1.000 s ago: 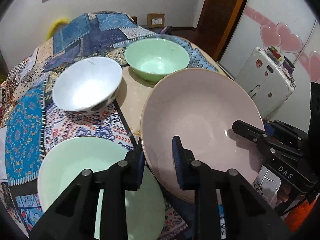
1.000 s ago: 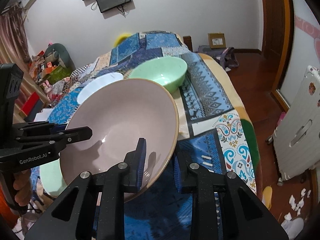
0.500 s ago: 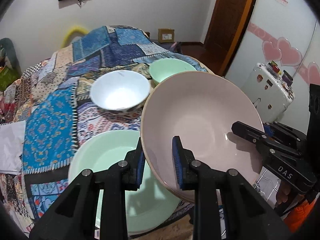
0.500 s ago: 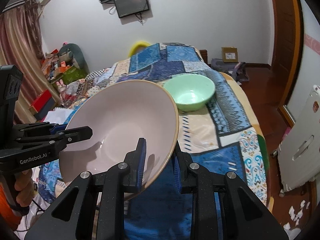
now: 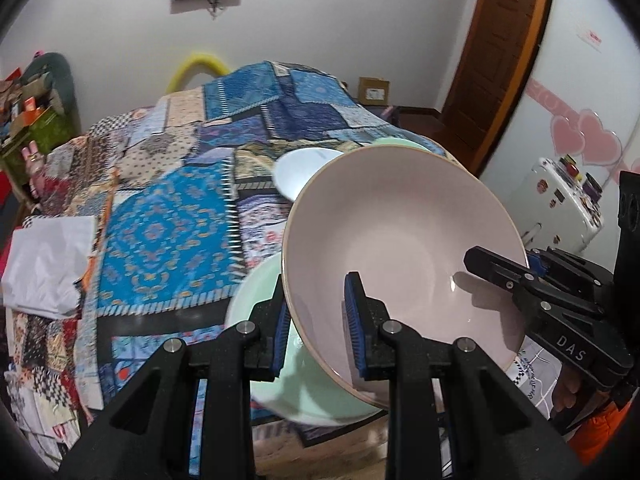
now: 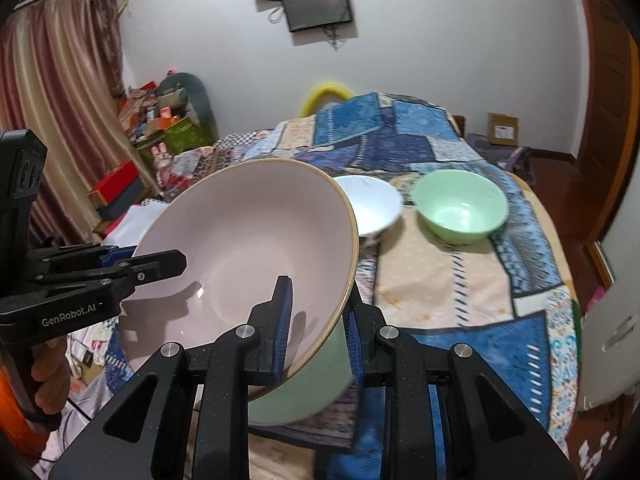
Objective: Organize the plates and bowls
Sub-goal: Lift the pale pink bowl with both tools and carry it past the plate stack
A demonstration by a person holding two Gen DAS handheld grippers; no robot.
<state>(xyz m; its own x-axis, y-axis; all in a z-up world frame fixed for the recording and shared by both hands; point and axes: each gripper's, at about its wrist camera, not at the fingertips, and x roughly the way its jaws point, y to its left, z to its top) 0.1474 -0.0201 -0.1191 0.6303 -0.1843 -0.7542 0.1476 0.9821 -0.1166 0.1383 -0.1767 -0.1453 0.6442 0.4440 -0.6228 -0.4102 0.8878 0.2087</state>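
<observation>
Light: even, soft indoor light, moderately bright.
Glare: small highlight inside the pink bowl.
Shadows: soft jaw shadows on the bowl's inner wall.
Blur: slight smear toward lower edges.
Distortion: strong fisheye bending, dark vignette corners.

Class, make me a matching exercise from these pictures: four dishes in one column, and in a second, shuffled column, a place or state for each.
Things:
1. pink bowl
2. white bowl
3. small green bowl
4. large green dish

Places or states:
A. stands on the cloth, farthest right in the right wrist view
B. lies beneath the raised bowl
C. gripped at both rims, tilted
D. stands between two other bowls

Pairs: 1-C, 2-D, 3-A, 4-B
</observation>
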